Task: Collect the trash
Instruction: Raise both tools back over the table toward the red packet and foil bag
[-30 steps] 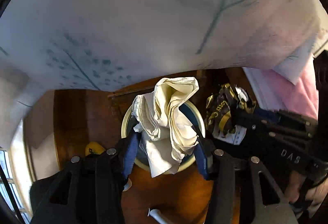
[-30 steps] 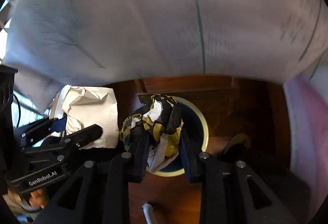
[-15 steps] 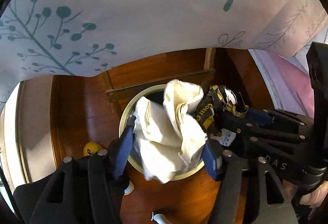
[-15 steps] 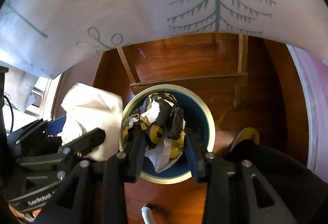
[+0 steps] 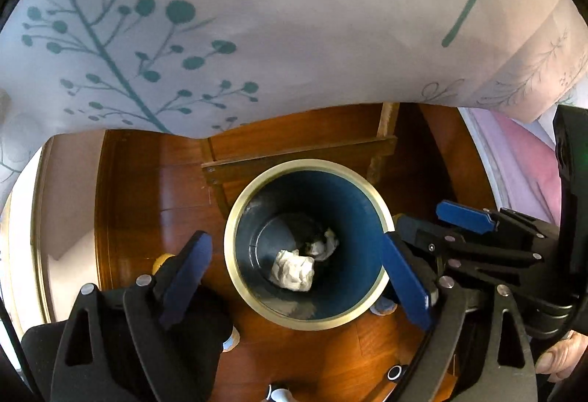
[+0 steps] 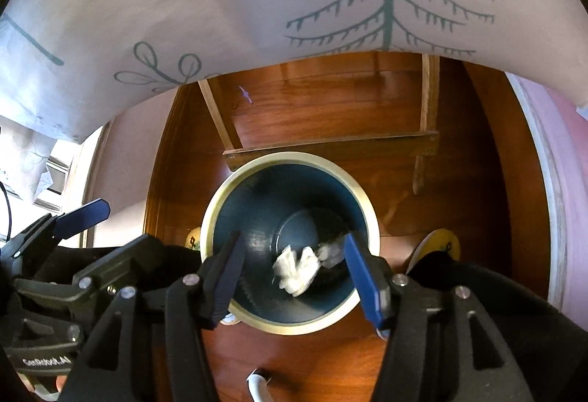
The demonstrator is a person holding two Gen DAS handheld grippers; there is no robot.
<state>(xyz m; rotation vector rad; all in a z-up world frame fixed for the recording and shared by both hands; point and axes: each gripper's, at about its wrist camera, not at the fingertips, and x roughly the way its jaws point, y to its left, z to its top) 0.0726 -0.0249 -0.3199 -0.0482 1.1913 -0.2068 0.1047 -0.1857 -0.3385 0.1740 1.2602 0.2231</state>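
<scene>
Dark wrapper (image 5: pixel 312 244) in bin (image 5: pixel 235 218) mostly hidden behind white paper wad (image 5: pixel 293 269); yellow object (image 6: pixel 439 244) lower right half-hidden by gripper body.

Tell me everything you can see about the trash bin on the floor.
The trash bin is round with a dark blue inside and a pale cream rim. It looks like plastic. It stands upright and open on the wooden floor, against a low wooden rail. At its bottom lie a crumpled white paper and a darker wrapper.
</scene>
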